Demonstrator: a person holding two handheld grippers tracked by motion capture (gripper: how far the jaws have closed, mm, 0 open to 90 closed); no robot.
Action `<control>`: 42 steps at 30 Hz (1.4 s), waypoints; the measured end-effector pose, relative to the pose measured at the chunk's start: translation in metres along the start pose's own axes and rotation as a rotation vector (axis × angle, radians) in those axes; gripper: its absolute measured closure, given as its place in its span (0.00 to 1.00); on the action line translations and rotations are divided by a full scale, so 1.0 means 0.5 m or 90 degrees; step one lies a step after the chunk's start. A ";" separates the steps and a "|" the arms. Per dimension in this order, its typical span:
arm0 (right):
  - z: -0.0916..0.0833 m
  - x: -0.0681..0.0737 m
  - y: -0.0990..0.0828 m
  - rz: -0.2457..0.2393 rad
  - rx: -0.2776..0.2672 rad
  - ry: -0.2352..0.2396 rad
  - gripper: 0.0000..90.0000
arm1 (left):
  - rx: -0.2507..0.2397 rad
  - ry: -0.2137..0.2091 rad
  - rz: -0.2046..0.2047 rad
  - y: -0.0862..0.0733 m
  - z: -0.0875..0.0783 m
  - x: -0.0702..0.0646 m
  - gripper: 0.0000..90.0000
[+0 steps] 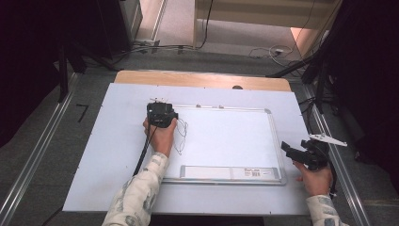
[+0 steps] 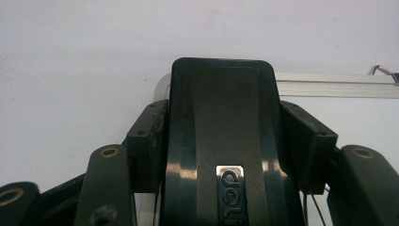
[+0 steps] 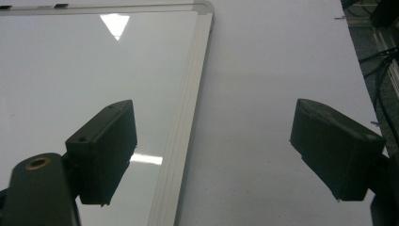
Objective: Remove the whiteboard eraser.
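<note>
A whiteboard (image 1: 226, 136) with a silver frame lies flat on the table. A thin black scribble (image 1: 181, 136) marks its left part. My left gripper (image 1: 160, 114) stands at the board's far left corner, shut on a black eraser (image 2: 221, 94) with a silver label; its pads (image 2: 150, 132) press both sides of the eraser. The board's frame (image 2: 329, 87) runs just behind the eraser. My right gripper (image 1: 294, 153) hovers at the board's right edge, open, with nothing between its jaws. In the right gripper view the right gripper (image 3: 221, 141) straddles the frame (image 3: 188, 117) and the bare sheet.
A white sheet (image 1: 117, 155) covers the tabletop under the board. A pen tray with a barcode label (image 1: 230, 173) runs along the board's near edge. Cables (image 1: 263, 51) lie on the floor beyond the table, and metal rails (image 1: 37, 155) flank it.
</note>
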State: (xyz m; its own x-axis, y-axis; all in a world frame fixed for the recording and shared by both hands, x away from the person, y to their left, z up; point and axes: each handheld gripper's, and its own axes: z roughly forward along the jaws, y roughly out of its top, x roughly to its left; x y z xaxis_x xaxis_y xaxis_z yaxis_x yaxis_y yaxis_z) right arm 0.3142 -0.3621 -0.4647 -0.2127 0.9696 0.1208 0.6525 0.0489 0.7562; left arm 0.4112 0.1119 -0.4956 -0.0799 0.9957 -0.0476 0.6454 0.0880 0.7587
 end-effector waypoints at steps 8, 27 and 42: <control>-0.001 -0.002 0.000 0.002 -0.001 0.001 0.15 | -0.001 -0.008 0.005 0.001 -0.001 0.002 0.46; 0.000 -0.002 0.001 0.004 -0.002 -0.003 0.15 | -0.034 -0.032 0.011 0.014 -0.046 0.011 0.46; 0.002 0.000 0.002 0.005 -0.002 -0.001 0.15 | -0.042 -0.057 -0.005 0.020 -0.082 0.028 0.46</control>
State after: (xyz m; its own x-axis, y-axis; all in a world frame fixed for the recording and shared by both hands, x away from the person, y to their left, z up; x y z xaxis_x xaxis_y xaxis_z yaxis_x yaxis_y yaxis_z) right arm 0.3155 -0.3618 -0.4643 -0.2062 0.9705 0.1250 0.6519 0.0410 0.7572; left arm 0.3854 0.1254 -0.4620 -0.0150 0.9939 -0.1096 0.5938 0.0970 0.7987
